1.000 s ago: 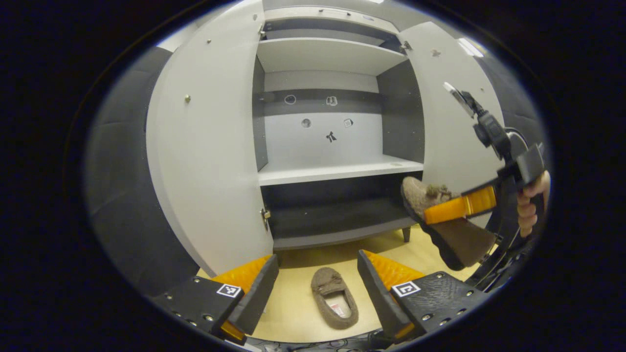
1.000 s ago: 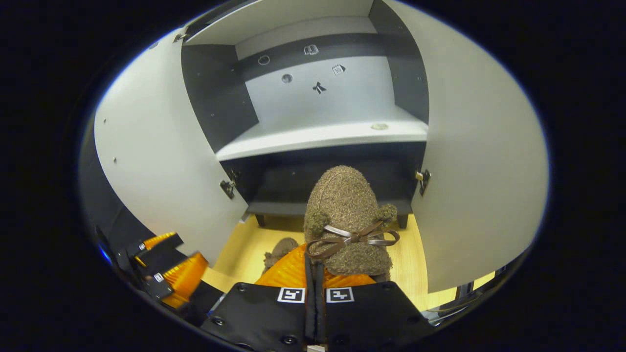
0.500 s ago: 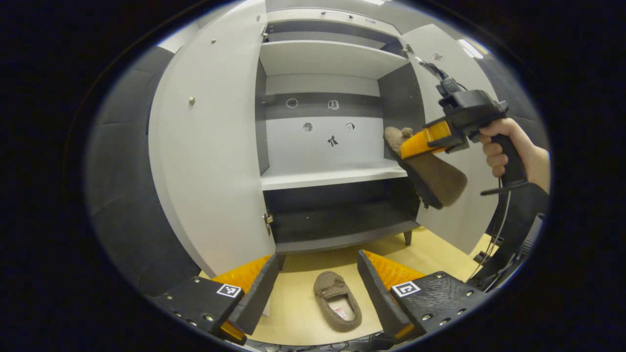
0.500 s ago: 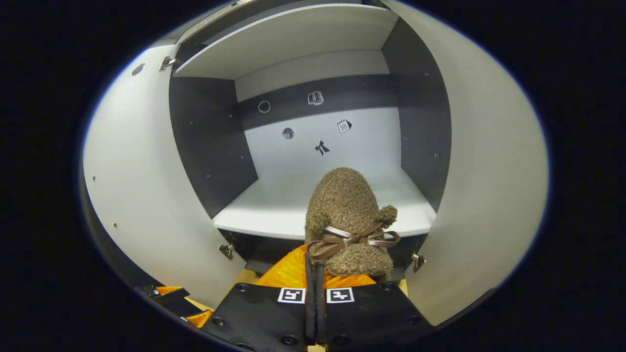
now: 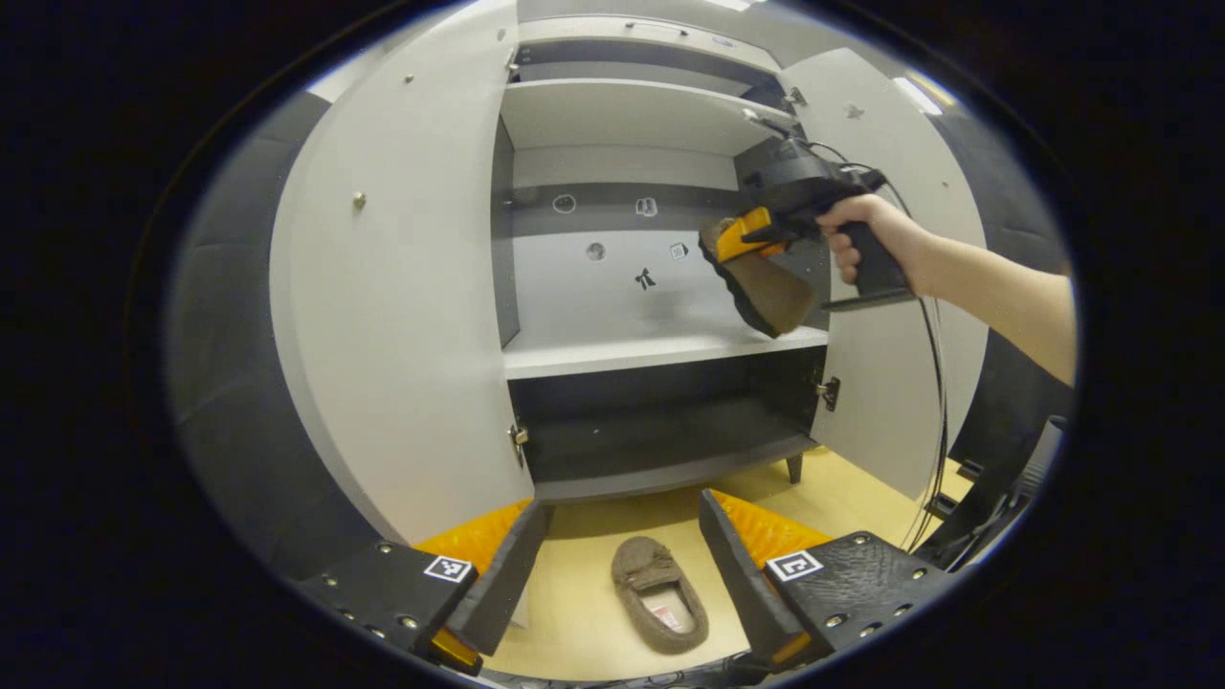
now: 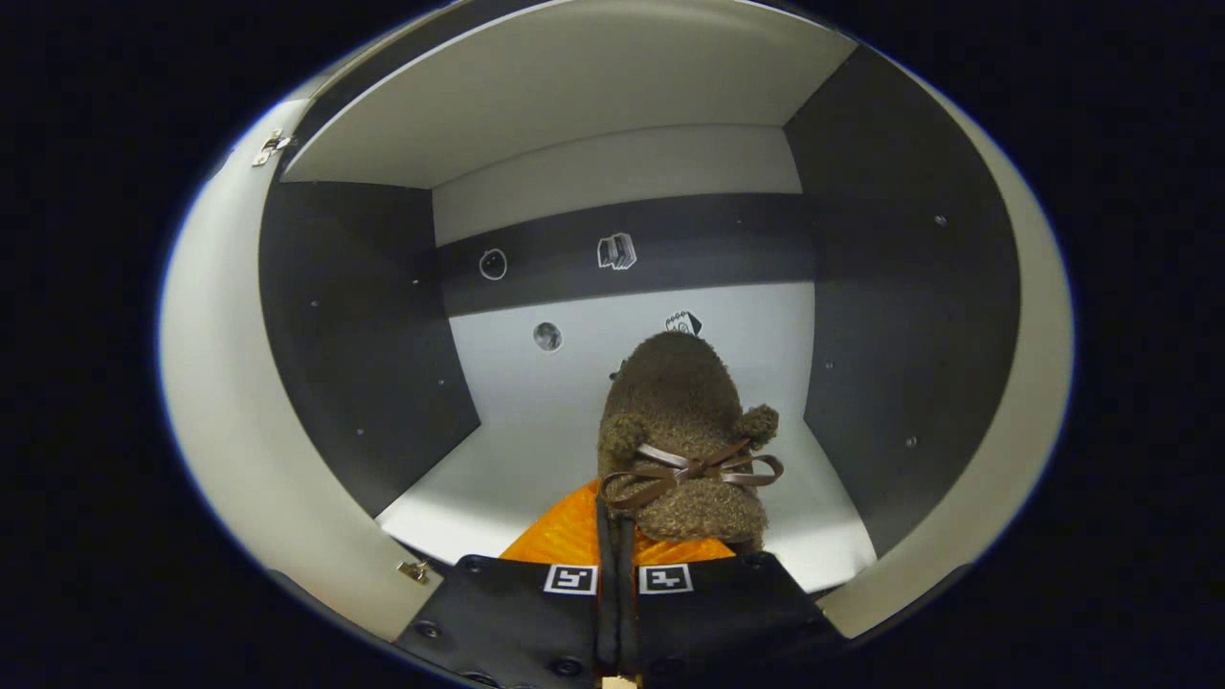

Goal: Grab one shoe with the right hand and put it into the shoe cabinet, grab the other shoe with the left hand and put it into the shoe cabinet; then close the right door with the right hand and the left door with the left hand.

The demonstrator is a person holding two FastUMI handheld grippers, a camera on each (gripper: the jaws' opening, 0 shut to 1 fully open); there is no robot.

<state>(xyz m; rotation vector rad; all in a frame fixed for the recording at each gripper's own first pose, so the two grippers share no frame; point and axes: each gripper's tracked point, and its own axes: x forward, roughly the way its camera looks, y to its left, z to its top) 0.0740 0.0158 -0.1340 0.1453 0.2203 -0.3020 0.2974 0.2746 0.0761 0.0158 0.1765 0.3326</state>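
A person's hand [image 5: 866, 244] holds the right gripper [image 6: 617, 536] inside the open shoe cabinet [image 5: 632, 115]; its fingers are clenched on a fuzzy brown shoe [image 6: 684, 440] with a ribbon bow, toe pointing at the back wall, held in the air above the white middle shelf [image 5: 651, 349]; the left gripper [image 5: 617, 565] hangs low with fingers spread wide, grasping nothing; between them the other shoe [image 5: 660, 593] lies on the yellow floor [image 5: 574, 612], before the cabinet; both doors stand open.
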